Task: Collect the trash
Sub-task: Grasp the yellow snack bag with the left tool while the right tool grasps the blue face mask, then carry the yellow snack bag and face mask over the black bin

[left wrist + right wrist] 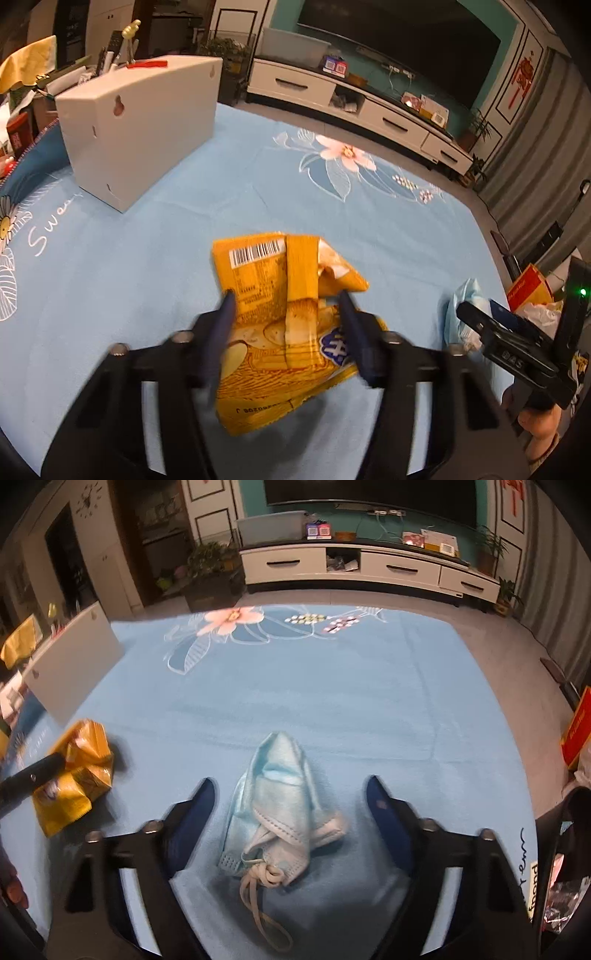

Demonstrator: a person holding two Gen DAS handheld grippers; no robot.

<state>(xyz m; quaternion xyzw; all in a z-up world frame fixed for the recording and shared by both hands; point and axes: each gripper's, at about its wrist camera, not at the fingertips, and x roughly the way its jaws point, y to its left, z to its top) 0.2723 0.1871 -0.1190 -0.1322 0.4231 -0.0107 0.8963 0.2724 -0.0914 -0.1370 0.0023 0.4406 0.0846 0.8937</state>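
Two grippers over trash on the blue surface (369, 701).
Left gripper (286, 314) clamped on yellow snack bag (280, 325); right gripper (290, 797) partly open, straddling blue face mask (277, 805), not touching.

Beside the white box (144, 125), the blue cloth (147, 258) carries white script starting "Sw", the rest unclear. The yellow snack bag (280, 325) shows a barcode, upside-down digits too blurred to read. The right claw (491, 314) carries "B45".
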